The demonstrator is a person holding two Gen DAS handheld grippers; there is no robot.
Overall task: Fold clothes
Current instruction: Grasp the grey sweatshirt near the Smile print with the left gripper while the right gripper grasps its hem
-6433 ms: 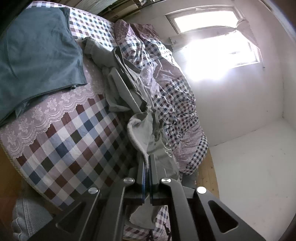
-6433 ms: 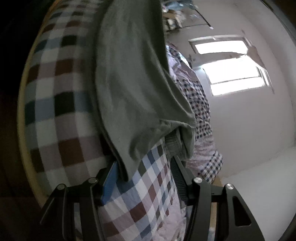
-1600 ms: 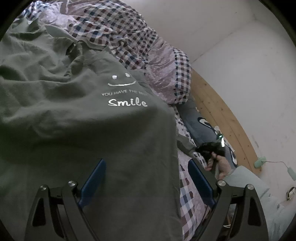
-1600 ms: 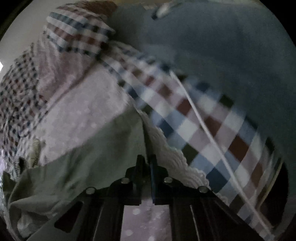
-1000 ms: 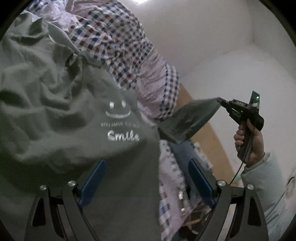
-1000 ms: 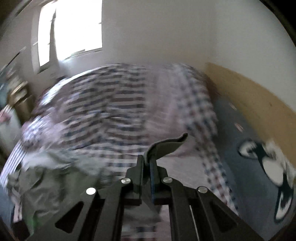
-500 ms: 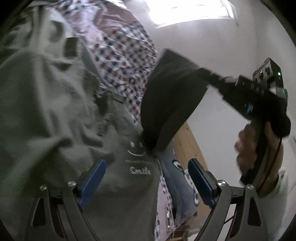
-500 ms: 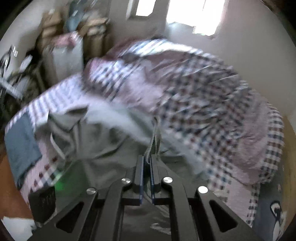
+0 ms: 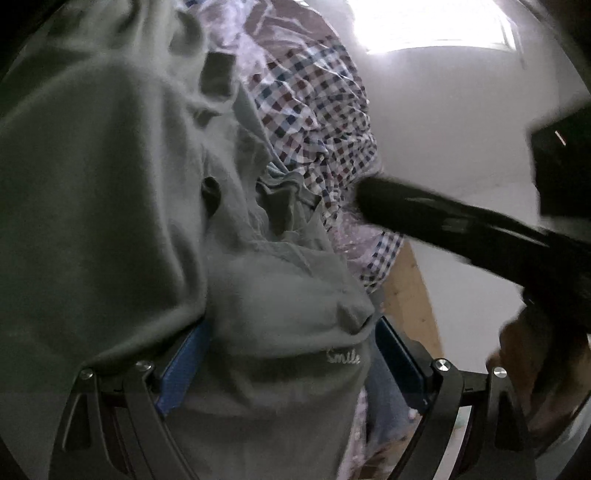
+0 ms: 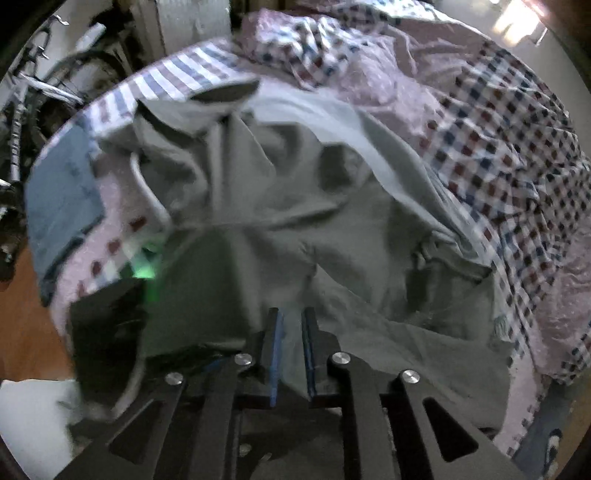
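Observation:
A grey-green T-shirt (image 9: pixel 110 221) with white "Smile" print lies crumpled on the bed; in the right wrist view the T-shirt (image 10: pixel 332 240) spreads across the middle. My left gripper (image 9: pixel 290 332) is open wide, and a bulge of the shirt sits between its blue pads (image 9: pixel 184 365). My right gripper (image 10: pixel 291 314) hovers over the shirt's near part with its fingers a narrow gap apart; only cloth shows through the gap. In the left wrist view the right gripper (image 9: pixel 443 221) is a dark bar reaching in from the right, held by a hand (image 9: pixel 535 350).
A checked quilt (image 10: pixel 498 129) is heaped along the bed's far side. A folded blue-grey garment (image 10: pixel 62 192) lies at the bed's left corner. A bicycle (image 10: pixel 37 92) stands beyond it. The wooden floor (image 10: pixel 22 314) shows at the left, with a bright window (image 9: pixel 424 22) above.
The right gripper swung from high above the bed down over the shirt, and its shut fingers have parted slightly, with the flap it carried now down. The left gripper stays open on the shirt.

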